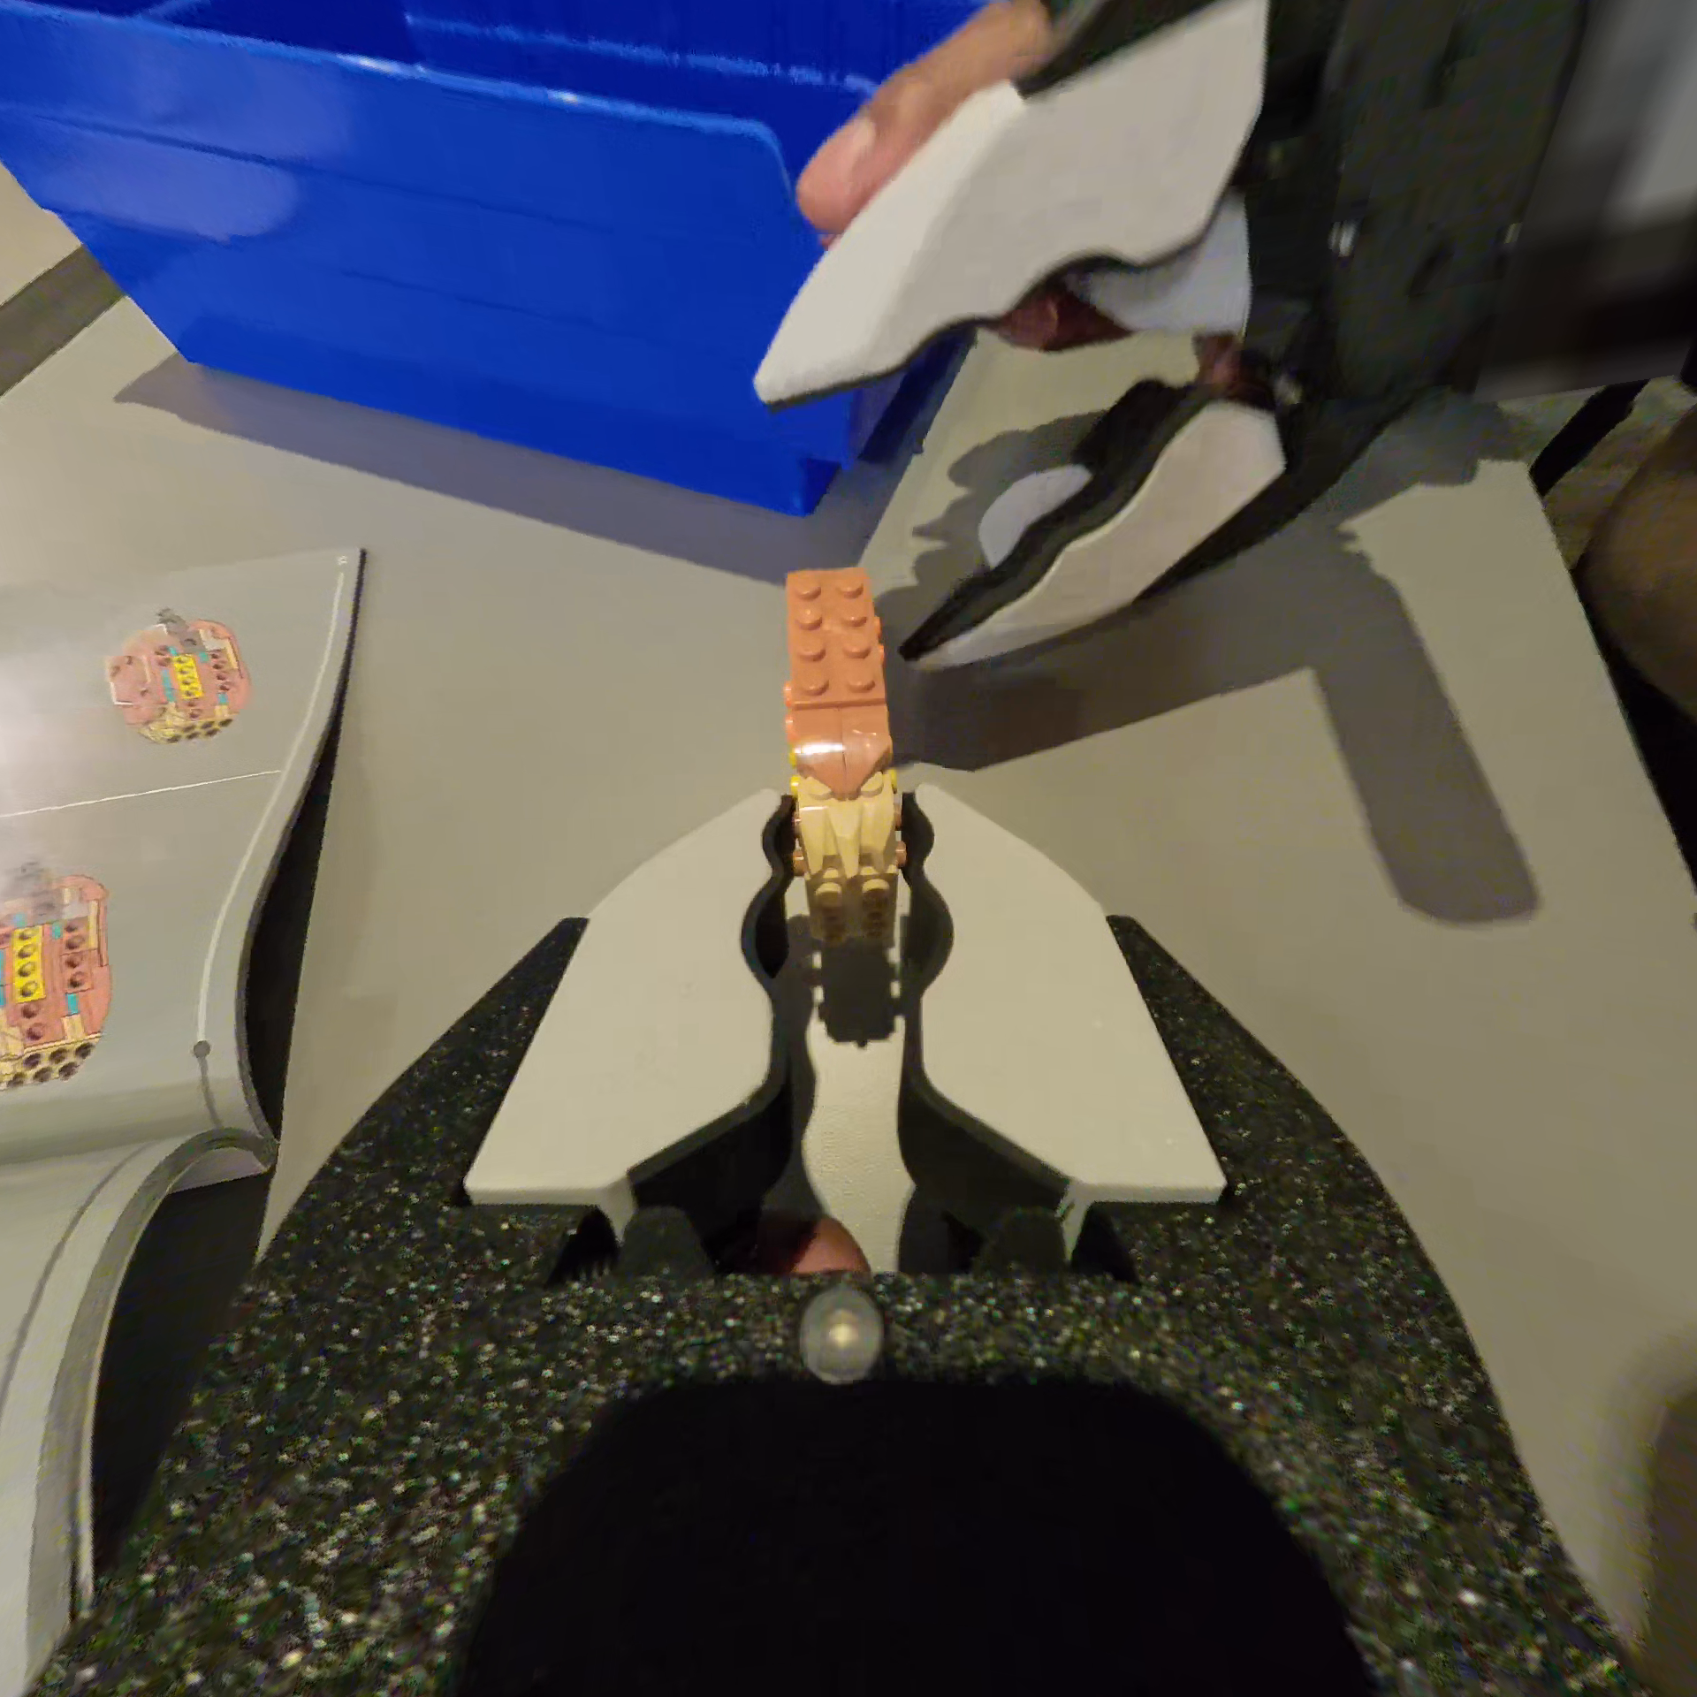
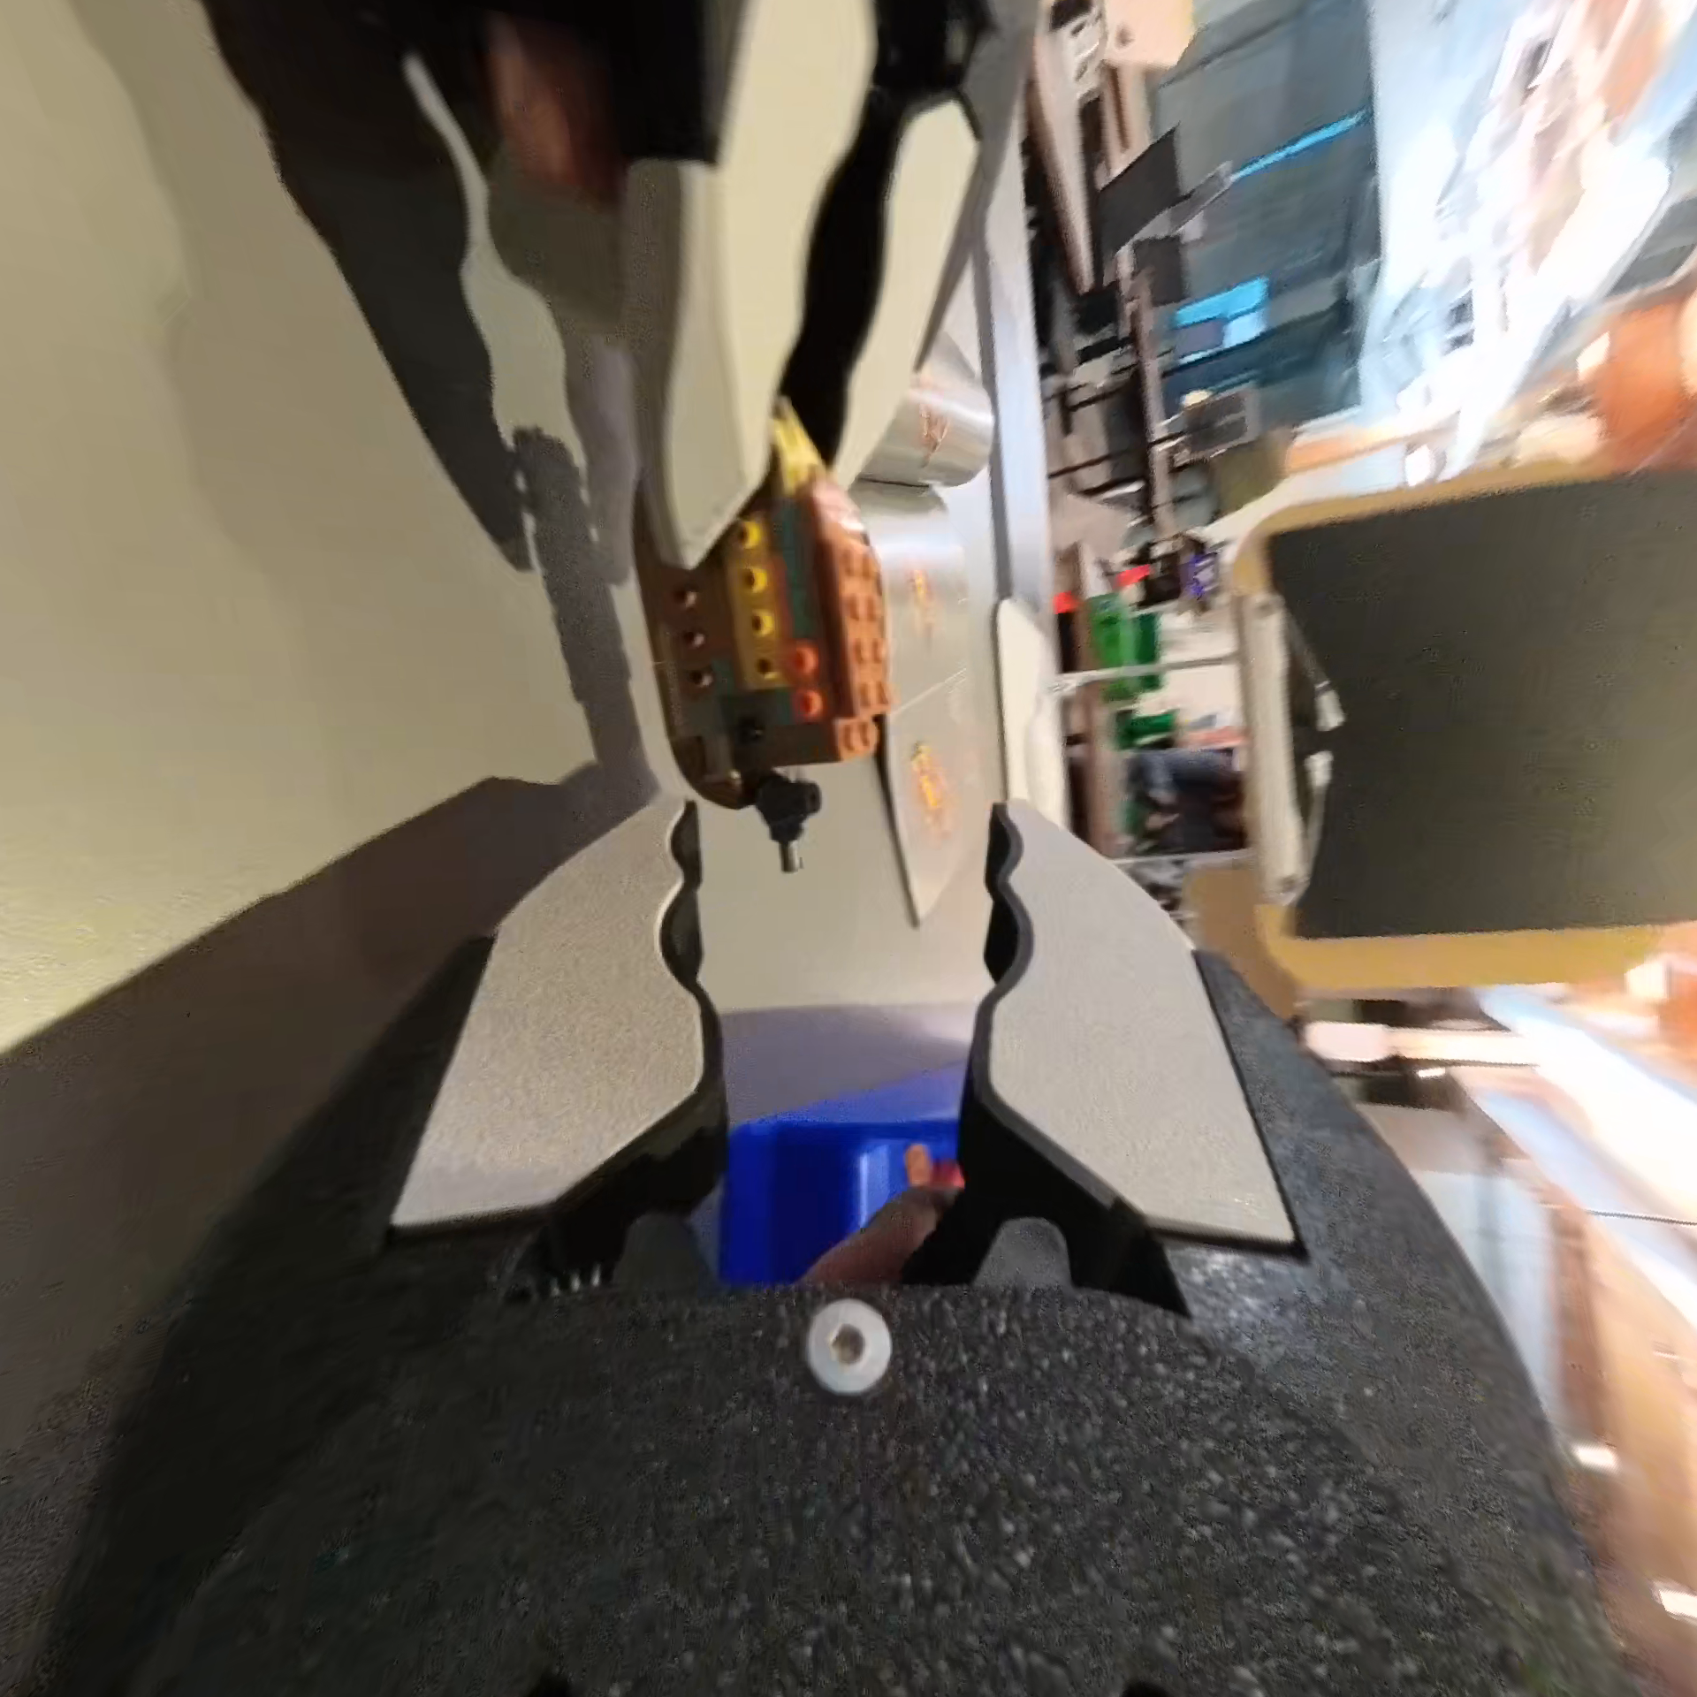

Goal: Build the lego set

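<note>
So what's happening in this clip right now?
A person with two handheld grippers is building a lego set. The left gripper is shut on a partly built lego model, holding it above the grey table. The right gripper is open and empty, just beside the model. An open instruction booklet lies to the left, and a blue bin stands behind.

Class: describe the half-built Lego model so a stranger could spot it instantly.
Find the big blue plastic bin on the grey table. In front of it, the left tool grips a small orange-and-tan brick model, the only studded thing there.
</note>
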The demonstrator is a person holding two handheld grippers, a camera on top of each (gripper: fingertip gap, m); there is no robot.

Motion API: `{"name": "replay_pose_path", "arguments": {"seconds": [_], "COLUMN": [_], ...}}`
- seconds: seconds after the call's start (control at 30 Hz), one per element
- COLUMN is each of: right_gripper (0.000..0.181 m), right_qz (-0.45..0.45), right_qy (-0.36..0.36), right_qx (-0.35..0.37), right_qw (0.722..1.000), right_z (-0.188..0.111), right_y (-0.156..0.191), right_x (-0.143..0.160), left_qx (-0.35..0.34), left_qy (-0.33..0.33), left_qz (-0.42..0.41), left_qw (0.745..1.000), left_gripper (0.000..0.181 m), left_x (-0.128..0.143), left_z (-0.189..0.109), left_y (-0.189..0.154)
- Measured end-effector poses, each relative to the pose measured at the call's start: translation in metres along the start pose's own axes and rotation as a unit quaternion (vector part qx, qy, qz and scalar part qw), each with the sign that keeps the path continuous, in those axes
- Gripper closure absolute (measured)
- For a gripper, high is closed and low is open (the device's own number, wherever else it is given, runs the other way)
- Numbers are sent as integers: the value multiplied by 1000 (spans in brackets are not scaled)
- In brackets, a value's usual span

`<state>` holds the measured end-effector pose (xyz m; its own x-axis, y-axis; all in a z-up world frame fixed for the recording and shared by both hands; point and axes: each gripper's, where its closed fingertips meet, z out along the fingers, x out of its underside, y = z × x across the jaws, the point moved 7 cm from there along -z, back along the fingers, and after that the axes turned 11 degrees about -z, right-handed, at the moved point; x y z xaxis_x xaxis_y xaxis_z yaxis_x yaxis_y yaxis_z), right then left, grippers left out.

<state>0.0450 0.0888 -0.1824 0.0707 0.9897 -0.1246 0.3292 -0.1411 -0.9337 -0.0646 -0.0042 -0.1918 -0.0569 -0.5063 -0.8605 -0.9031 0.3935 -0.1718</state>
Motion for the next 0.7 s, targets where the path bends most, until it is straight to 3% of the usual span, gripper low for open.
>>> {"name": "replay_pose_path", "arguments": {"seconds": [0.1, 0.4, 0.7], "right_gripper": [110, 93, 93], "right_qz": [-48, -70, -116], "right_qy": [-4, -12, -6], "right_qx": [41, 129, 129], "right_qw": [998, 989, 985], "right_z": [3, 12, 25], "right_y": [4, -12, -15], "right_x": [-4, -14, -28], "left_qx": [0, 6, -11], "left_qy": [-28, -75, -63], "left_qz": [-20, -47, -23], "left_qw": [999, 996, 998], "left_gripper": [159, 159, 159], "left_x": [-6, -17, -21], "left_z": [-7, -26, -26], "left_y": [4, 11, 6]}}
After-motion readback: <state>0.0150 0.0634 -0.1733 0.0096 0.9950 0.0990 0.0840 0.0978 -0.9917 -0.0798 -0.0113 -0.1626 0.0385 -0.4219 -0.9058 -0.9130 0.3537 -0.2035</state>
